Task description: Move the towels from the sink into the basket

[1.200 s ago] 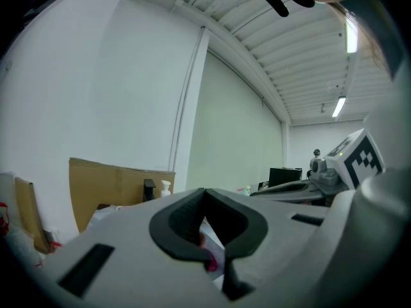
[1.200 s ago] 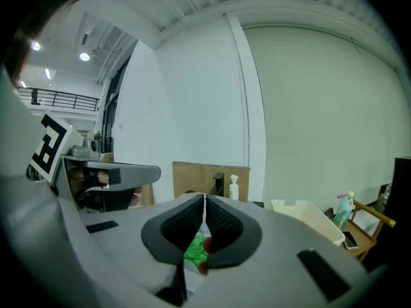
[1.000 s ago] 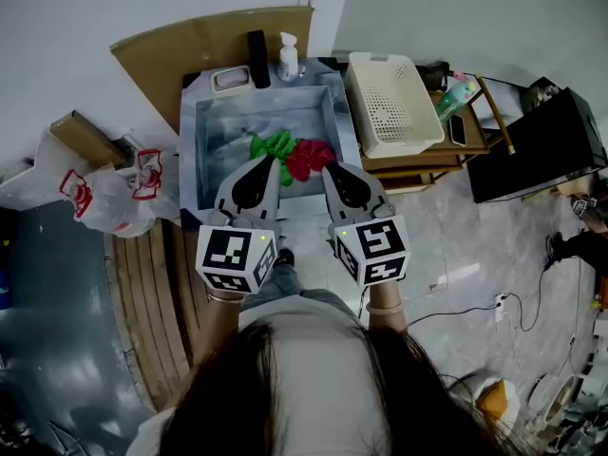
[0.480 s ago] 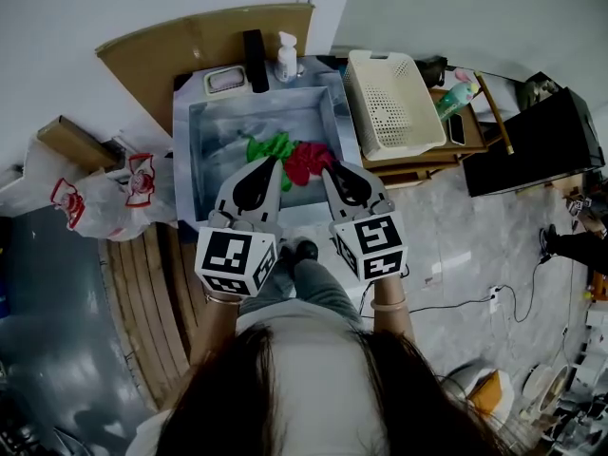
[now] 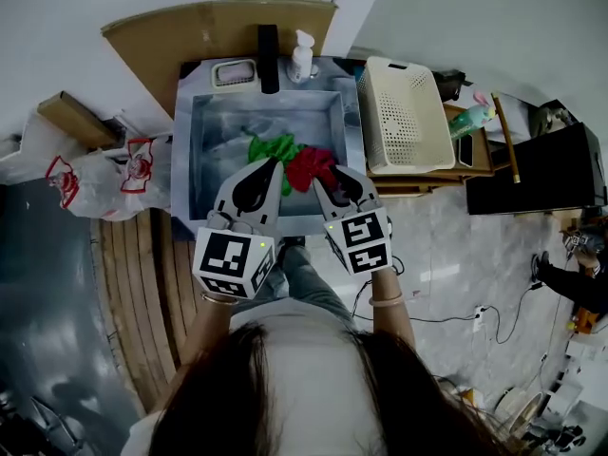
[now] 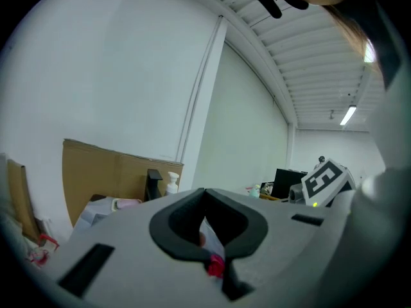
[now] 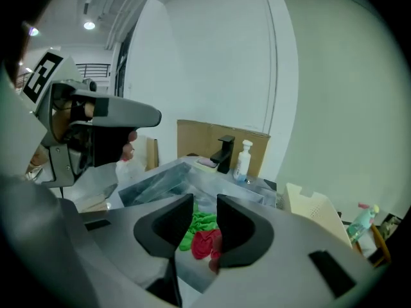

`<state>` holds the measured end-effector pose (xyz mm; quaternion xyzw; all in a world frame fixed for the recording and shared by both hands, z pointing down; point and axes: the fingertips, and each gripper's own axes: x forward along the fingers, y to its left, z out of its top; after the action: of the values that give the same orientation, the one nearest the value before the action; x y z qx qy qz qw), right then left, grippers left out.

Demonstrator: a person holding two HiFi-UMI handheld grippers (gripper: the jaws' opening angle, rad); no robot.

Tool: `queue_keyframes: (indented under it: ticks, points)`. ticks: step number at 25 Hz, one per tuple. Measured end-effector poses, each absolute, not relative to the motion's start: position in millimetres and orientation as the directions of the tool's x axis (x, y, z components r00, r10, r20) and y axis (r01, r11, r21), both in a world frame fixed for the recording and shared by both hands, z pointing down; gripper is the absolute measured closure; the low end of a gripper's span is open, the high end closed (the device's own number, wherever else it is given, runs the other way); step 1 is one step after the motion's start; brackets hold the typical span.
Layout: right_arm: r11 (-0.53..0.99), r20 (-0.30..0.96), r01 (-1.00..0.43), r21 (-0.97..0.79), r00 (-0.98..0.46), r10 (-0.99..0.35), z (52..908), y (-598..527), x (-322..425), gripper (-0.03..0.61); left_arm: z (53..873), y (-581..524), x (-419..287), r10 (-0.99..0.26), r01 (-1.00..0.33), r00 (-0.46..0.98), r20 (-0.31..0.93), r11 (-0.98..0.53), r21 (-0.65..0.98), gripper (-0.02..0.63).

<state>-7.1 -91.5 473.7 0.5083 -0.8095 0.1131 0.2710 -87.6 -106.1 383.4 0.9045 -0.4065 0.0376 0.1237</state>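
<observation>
A green towel (image 5: 271,148) and a red towel (image 5: 309,166) lie bunched in the steel sink (image 5: 204,122). Right of the sink stands the white perforated basket (image 5: 408,117), with nothing in it. My left gripper (image 5: 273,164) hovers at the sink's near edge by the green towel, its jaws shut and holding nothing (image 6: 205,191). My right gripper (image 5: 326,174) is just over the red towel's near side. Its jaws have just been opening and stand apart (image 7: 205,201); nothing is between them. The red towel (image 7: 205,242) and green towel (image 7: 202,226) show through the gap below.
A black faucet (image 5: 269,46), a soap bottle (image 5: 302,57) and a soap dish (image 5: 235,72) line the sink's far rim. Cardboard (image 5: 190,31) leans behind. Plastic bags (image 5: 123,174) sit to the left. A wooden stand with a spray bottle (image 5: 472,120) is beyond the basket.
Both grippers moved forward towards the sink. The right one sank lower over the red towel and its jaws parted. The left stayed shut.
</observation>
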Motion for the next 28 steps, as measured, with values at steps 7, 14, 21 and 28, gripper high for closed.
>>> queue_keyframes:
  ticks: [7,14,21,28]
  points:
    - [0.538,0.626,-0.839,0.082,-0.377,-0.683,509.4,-117.3,-8.1,0.428,395.9,-126.5,-75.5,-0.745,-0.769,0.639,0.192,-0.610,0.189,0.606]
    - [0.600,0.707,-0.794,0.093,-0.372,-0.601,541.5,-131.9,-4.6,0.412,401.8,-144.0,-66.8,-0.754,-0.783,0.622,0.211,-0.591,0.194,0.606]
    - [0.624,0.778,-0.779,0.064,-0.353,-0.520,580.9,-140.4,-1.9,0.393,405.9,-156.0,-62.4,-0.757,-0.788,0.616,0.220,-0.585,0.192,0.604]
    - [0.632,0.829,-0.773,0.055,-0.318,-0.460,612.9,-143.8,-3.6,0.371,408.9,-161.6,-61.5,-0.758,-0.790,0.612,0.224,-0.580,0.199,0.606]
